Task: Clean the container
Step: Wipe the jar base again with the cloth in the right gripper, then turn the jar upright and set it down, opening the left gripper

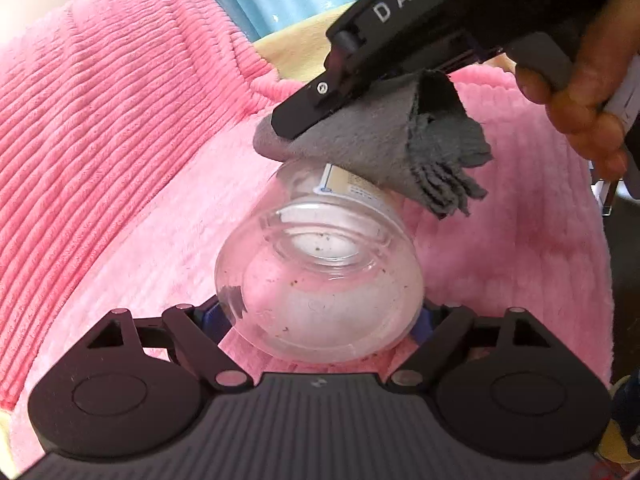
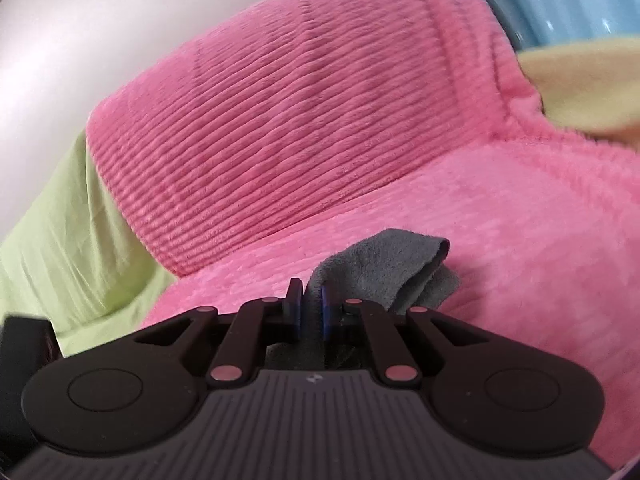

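Left tongs (image 1: pixel 320 320) are gripping a clear, rounded plastic container (image 1: pixel 320 280) across its wide end, blue-padded fingers (image 1: pixel 212 320) pressing on either side. Lying on its side, the container is pointing its narrower neck and a pale printed label (image 1: pixel 352 188) away from the camera; dark specks are clinging to its glossy, transparent wall. Right tongs (image 2: pixel 310 312) are pinching a grey cloth (image 1: pixel 372 148) tightly between nearly closed fingers; in the left wrist view the cloth is folding over the black finger (image 1: pixel 304 108) and touching the far upper part of the container. Soft and napped, the cloth is hanging in layered folds with a ragged lower edge. A hand (image 1: pixel 580 92) is grasping the right tool's handle. Beneath everything, a pink plush blanket (image 1: pixel 120 120) with ribbed, corduroy-like ridges is draping over a rounded form; a smooth green sheet (image 2: pixel 60 240) and a pale yellow fabric (image 2: pixel 580 92) are bordering it.
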